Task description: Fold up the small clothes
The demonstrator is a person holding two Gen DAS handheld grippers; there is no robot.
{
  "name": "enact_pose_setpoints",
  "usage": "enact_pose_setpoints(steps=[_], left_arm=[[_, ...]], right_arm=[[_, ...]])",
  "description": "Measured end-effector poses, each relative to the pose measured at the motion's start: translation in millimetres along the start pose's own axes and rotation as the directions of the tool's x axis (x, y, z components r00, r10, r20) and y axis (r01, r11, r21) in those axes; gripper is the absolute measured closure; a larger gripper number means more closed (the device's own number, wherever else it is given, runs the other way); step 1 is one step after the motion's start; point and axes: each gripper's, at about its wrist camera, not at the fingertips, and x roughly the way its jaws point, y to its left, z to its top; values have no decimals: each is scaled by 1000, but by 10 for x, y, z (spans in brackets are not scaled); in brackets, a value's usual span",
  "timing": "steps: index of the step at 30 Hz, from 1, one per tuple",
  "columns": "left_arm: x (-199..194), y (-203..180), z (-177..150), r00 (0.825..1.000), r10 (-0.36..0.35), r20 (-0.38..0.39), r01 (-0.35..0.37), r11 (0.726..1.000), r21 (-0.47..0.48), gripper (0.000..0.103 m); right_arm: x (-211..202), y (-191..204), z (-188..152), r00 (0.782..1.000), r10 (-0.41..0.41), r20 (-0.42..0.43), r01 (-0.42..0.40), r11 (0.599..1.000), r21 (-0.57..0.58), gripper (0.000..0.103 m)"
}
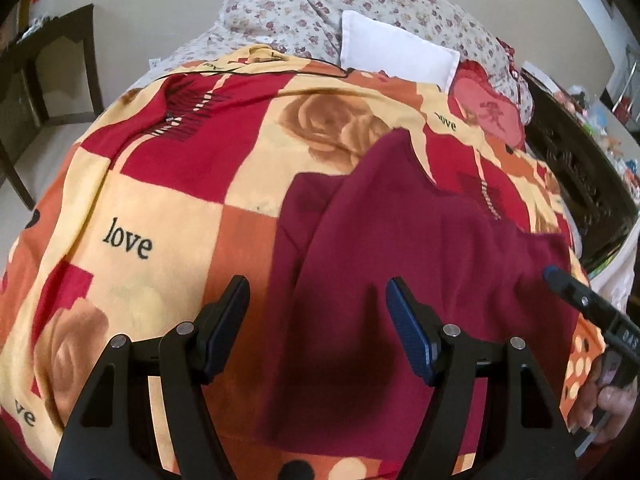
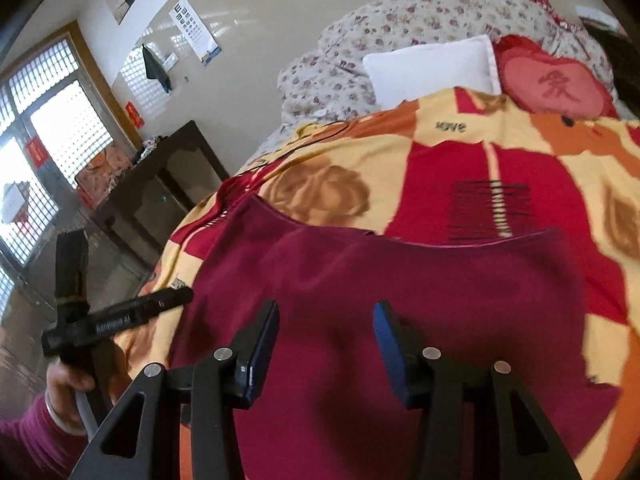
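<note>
The dark red cloth lies spread out on a bed, on top of a bright blanket with red, orange and yellow squares, brown roses and the word "love". The cloth looks partly folded, with one flap lying over the rest on its left side in the left wrist view.

The left gripper hangs over the near part of the cloth. Its two fingers are wide apart and there is nothing between them. The right gripper hangs over the cloth too. Its fingers are also apart and hold nothing. I cannot tell if any fingertip touches the cloth.

In the right wrist view, a hand in a pink sleeve holds the left gripper at the cloth's left edge.

At the far end of the bed are a white pillow, a red heart cushion and a flowery quilt. A dark wooden table stands by the wall.
</note>
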Motion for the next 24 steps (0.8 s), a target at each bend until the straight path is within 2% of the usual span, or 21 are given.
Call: enact_pose_setpoints(steps=[5,11,16,18,24], left_arm=[[83,-5,-76,1000,16,-15,-16,1000,17,32],[212,101,-95,999,8,-43,-8,1000,-10,32],[319,121,-90,998,3,-62,-3,1000,-10,32],[351,137,-92,998,-4,-68,3,1000,-20,32],[336,196,-98,996,-35,-78,30,998,-58,32]], right_arm=[[263,195,55,1000,14,-28,-15,1000,-24,56],[573,350,199,999,13,-40,-16,998,-64,56],[988,210,365,997,-40,-66,39,999,-24,56],[1128,120,404,997,-25,-66,25,1000,5,56],[1198,178,585,996,-62,-68,62,998,2,56]])
